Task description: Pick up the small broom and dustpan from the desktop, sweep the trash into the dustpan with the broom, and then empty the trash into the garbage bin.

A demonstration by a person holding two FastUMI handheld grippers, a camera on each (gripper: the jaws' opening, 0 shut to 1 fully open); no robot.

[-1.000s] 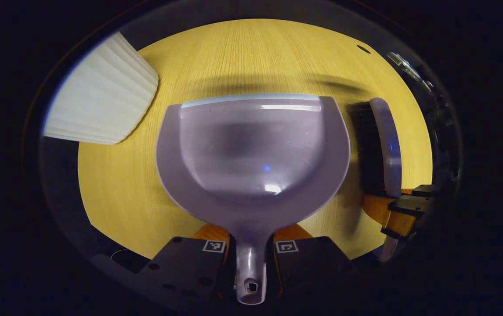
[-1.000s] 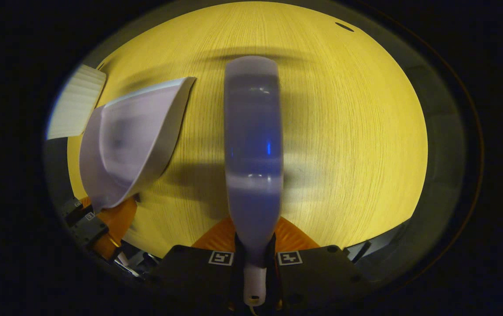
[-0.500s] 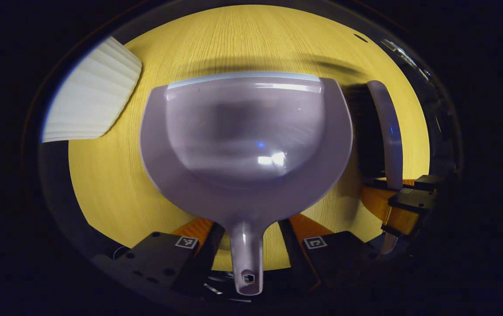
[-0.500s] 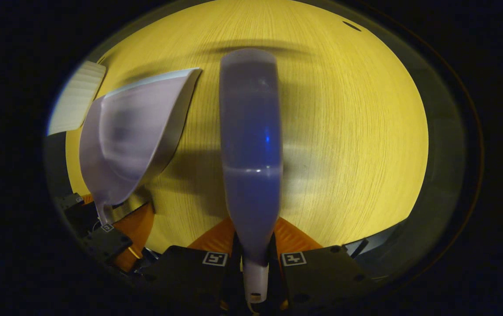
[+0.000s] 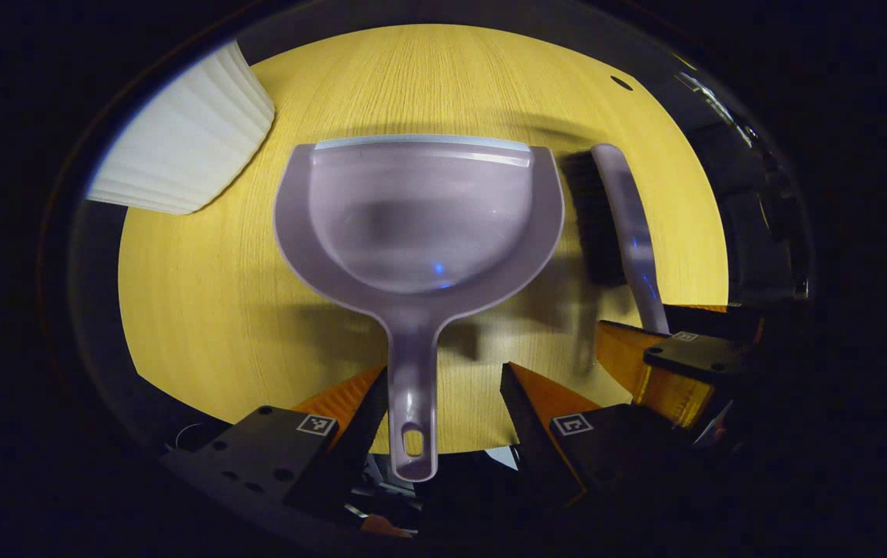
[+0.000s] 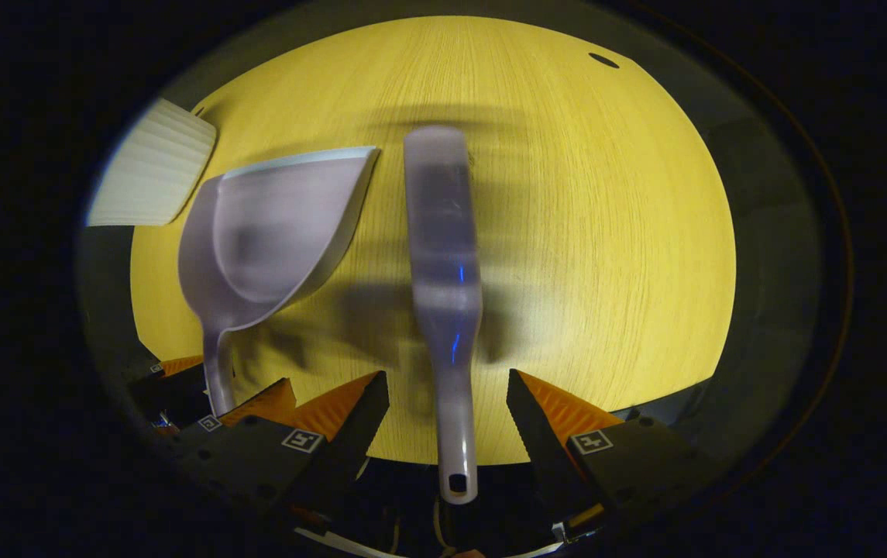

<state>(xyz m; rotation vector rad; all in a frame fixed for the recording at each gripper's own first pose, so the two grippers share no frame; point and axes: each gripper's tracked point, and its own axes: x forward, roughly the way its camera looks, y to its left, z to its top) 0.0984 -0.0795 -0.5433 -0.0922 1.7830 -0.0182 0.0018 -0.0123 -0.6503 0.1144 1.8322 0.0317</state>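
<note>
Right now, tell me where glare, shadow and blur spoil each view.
Left gripper view: soft sheen in the dustpan; the broom looks smeared; shadow under the dustpan. Right gripper view: the broom is blurred, with a small blue glint, and casts shadow on the table.

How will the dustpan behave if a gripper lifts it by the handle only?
The dustpan is probably stiff: its thin moulded shell holds its scoop shape lying on the table. It likely hangs pan-heavy, since the wide pan sits far from the narrow handle. The glossy surface with highlights suggests the handle may slip or twist between the fingers.
</note>
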